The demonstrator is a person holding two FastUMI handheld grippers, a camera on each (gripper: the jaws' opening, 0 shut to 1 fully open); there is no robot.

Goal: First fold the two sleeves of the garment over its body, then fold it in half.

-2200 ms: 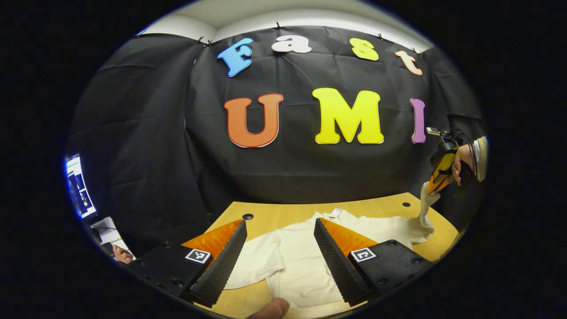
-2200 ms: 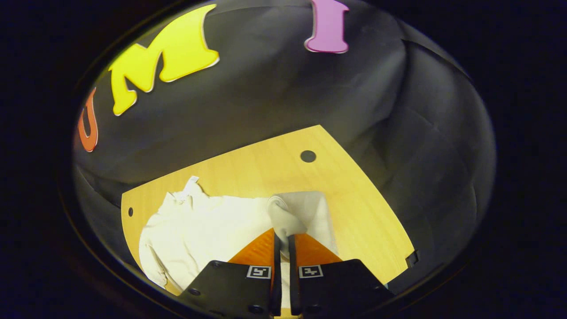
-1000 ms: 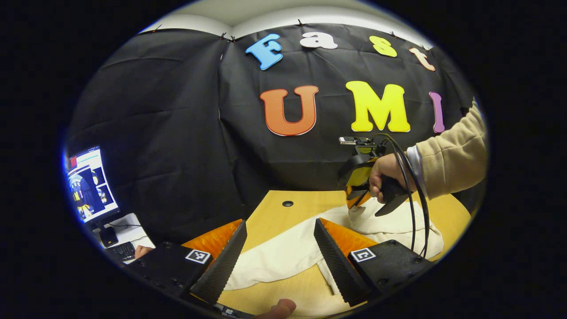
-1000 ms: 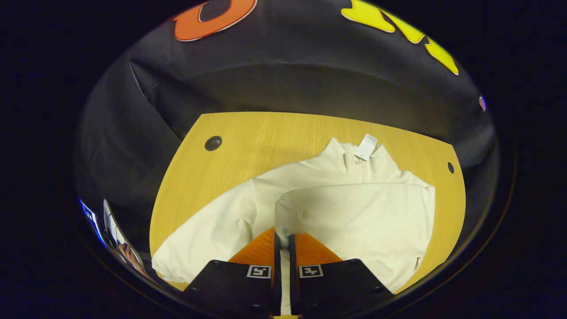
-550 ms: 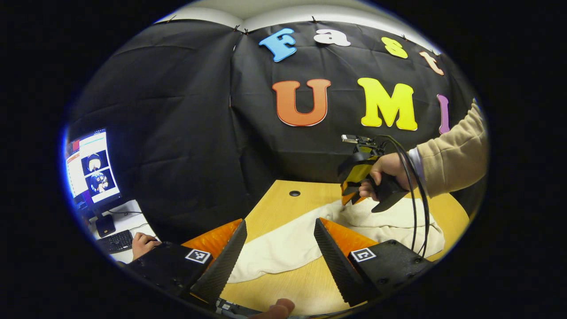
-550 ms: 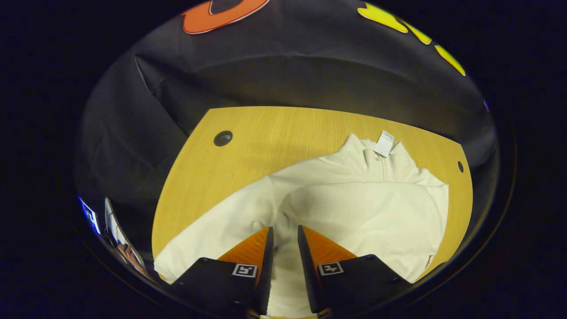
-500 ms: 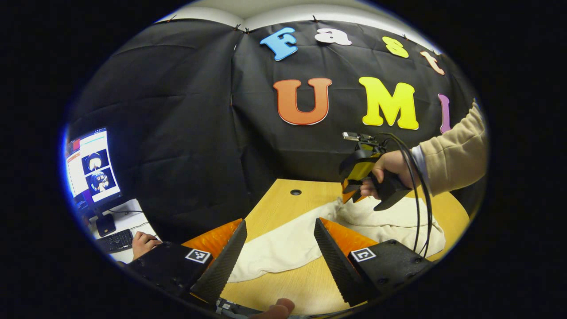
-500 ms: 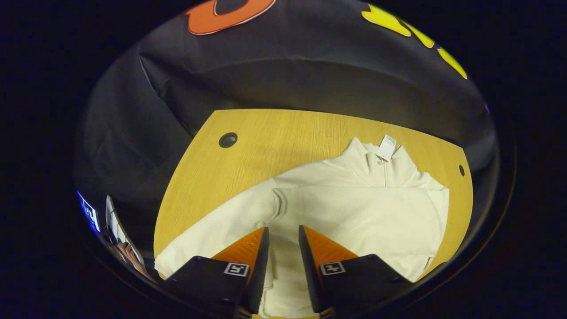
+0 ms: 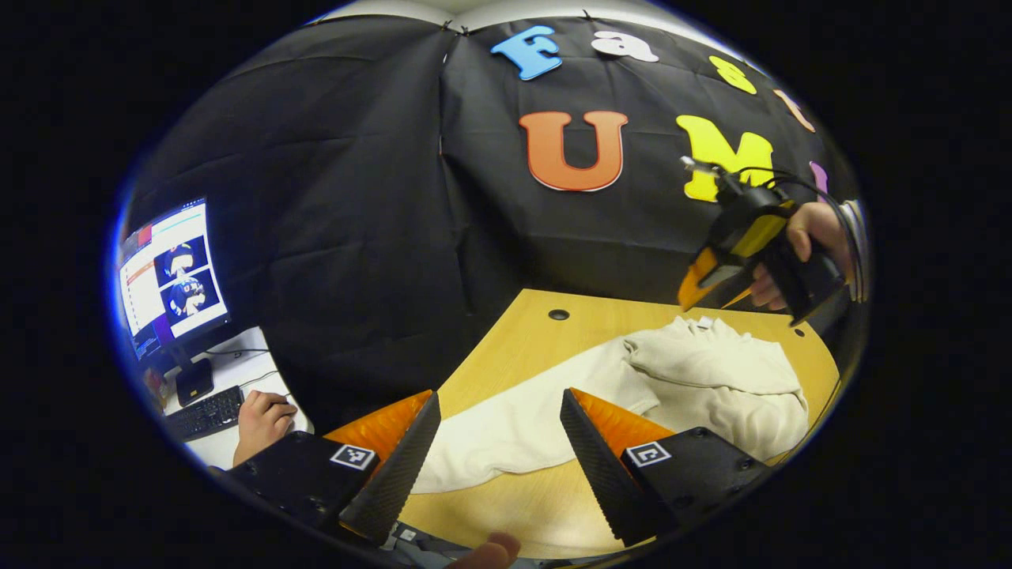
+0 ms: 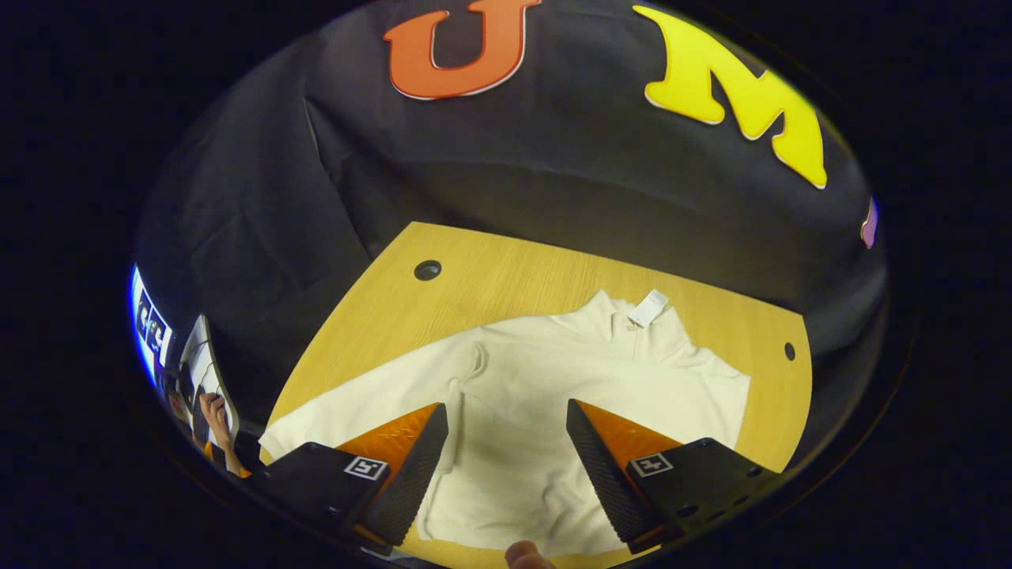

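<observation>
I see a light wooden surface (image 10: 506,284) in front of the black cloth wall (image 9: 356,197), with a round cable hole (image 10: 428,270) near its far left corner and a smaller hole (image 10: 789,351) at the far right. The cream garment (image 10: 553,395) lies flat on this surface, collar toward the wall, with a white tag (image 10: 648,308) sticking out at the neck. One sleeve (image 10: 632,387) is folded across the body; the other sleeve (image 10: 356,407) stretches out to the left, toward the near left edge of the surface.

In the left gripper view my left hand-held gripper (image 9: 494,458) is released, its two fingers spread wide, hovering above the near edge of the surface with the end of the outstretched sleeve (image 9: 506,427) showing between them, untouched. My right hand-held gripper (image 10: 506,474) is released too, fingers well apart and above the garment's body, grasping nothing. In the left gripper view I see that same right hand-held gripper (image 9: 704,288) up in the air beyond the garment (image 9: 711,379), held by a hand (image 9: 798,253) with a cable trailing from it.

Off to the left, below the surface, a lit monitor (image 9: 170,276) stands on a white desk (image 9: 229,371) with a keyboard (image 9: 205,412), and another person's hand (image 9: 257,419) rests beside it.
</observation>
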